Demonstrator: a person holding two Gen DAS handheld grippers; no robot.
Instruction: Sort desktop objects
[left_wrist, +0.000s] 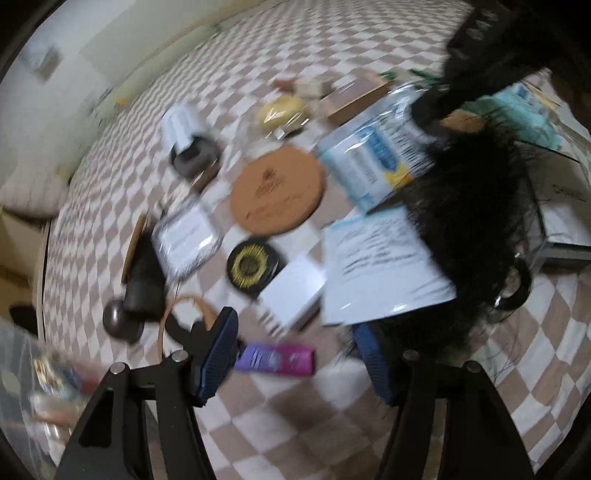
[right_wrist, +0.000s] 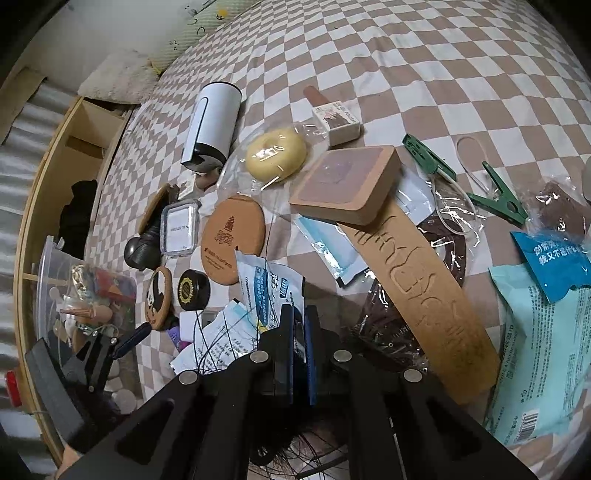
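Many small objects lie on a checkered cloth (left_wrist: 295, 417). My left gripper (left_wrist: 295, 354) is open and empty, with blue pads (left_wrist: 218, 358), above a purple packet (left_wrist: 275, 359). A round cork coaster (left_wrist: 277, 190), a black round tin (left_wrist: 253, 266) and a white box (left_wrist: 291, 293) lie ahead of it. My right gripper (right_wrist: 301, 325) is shut, and thin black hairs run from between its pads. A black hairy mass (left_wrist: 469, 221) hangs under it in the left wrist view. The cork coaster (right_wrist: 233, 242) and a wooden brush (right_wrist: 347, 184) lie ahead of it.
A clear plastic bin (right_wrist: 85, 295) of small items stands at the left. A white cylinder (right_wrist: 214, 122), a yellow sponge in wrap (right_wrist: 276, 155), green clips (right_wrist: 504, 195), blue wipe packs (right_wrist: 550, 325) and mask packets (right_wrist: 273, 291) lie about. A wooden shelf edge (right_wrist: 44, 206) runs along the left.
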